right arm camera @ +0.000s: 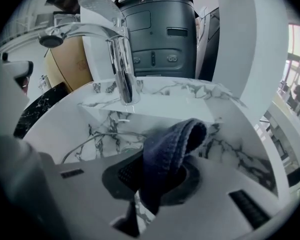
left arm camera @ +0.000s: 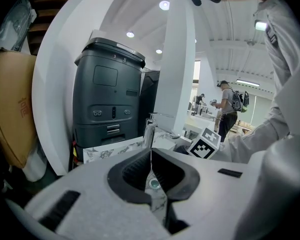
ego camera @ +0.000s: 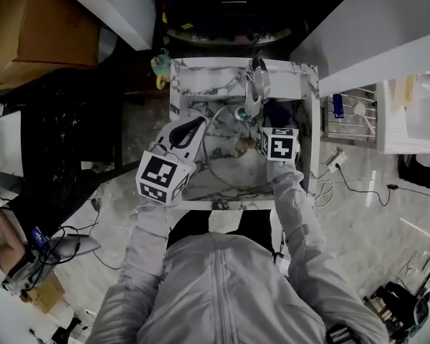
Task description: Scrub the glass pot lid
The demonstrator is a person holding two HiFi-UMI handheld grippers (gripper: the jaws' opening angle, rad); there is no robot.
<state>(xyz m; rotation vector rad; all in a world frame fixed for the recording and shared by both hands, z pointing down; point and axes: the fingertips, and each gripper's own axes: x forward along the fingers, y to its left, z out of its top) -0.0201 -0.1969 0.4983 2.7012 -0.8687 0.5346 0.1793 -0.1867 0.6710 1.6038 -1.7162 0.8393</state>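
- Left claw (ego camera: 188,132) pinches the glass pot lid (ego camera: 228,165) by its 9 o'clock rim — lid inside the marble sink (ego camera: 304,92).
- Right claw (right arm camera: 160,181) is clamped on a dark blue cloth (right arm camera: 167,154), near the lid's 2 o'clock.
- Likely the scrubbing step — next, press cloth onto glass.

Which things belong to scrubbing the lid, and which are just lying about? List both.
For the job: glass lid in the left gripper, dark cloth in the right gripper, sink, tap.
Lying about: cardboard box, wire rack, black machine.
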